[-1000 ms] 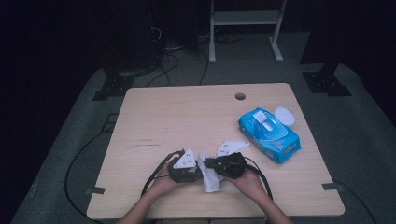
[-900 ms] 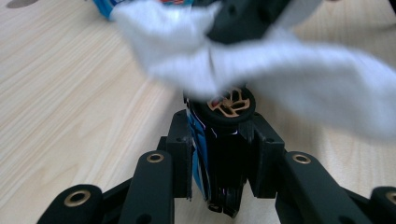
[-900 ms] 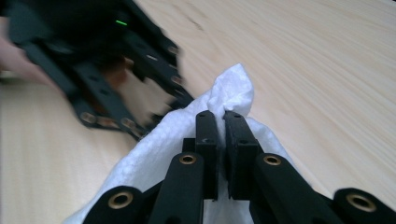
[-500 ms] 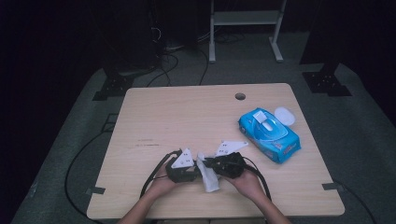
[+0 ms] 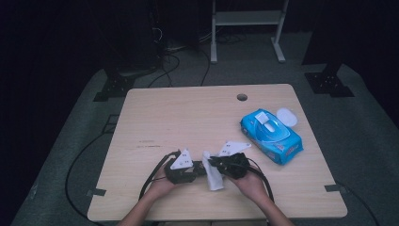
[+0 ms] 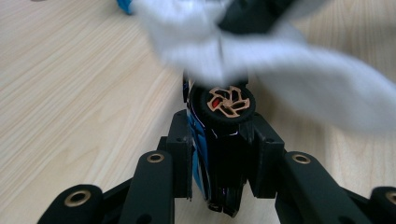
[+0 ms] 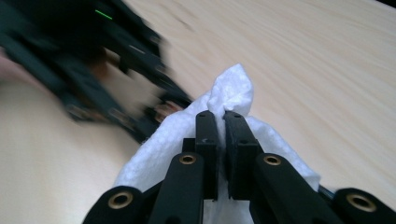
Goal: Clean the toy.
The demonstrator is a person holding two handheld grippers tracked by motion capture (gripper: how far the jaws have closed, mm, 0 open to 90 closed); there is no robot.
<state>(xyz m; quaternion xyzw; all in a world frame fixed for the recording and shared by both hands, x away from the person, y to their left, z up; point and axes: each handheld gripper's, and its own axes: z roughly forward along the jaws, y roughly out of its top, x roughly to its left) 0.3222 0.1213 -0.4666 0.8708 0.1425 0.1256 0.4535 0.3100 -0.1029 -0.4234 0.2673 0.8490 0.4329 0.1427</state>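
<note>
Your right claw (image 7: 219, 116) pinches the wet wipe (image 7: 231, 91); left claw (image 6: 219, 135) clamps a toy car (image 6: 227, 103). You're likely wiping it; rub gently.

Your table (image 5: 188, 117) is pale wood with fine grain. The wipe (image 5: 214, 175) you hold is plain white; the wipes pack (image 5: 270, 136) is bright blue with a white lid. The toy car (image 6: 224, 140) is black and blue, its wheel (image 6: 227, 101) copper-spoked.
</note>
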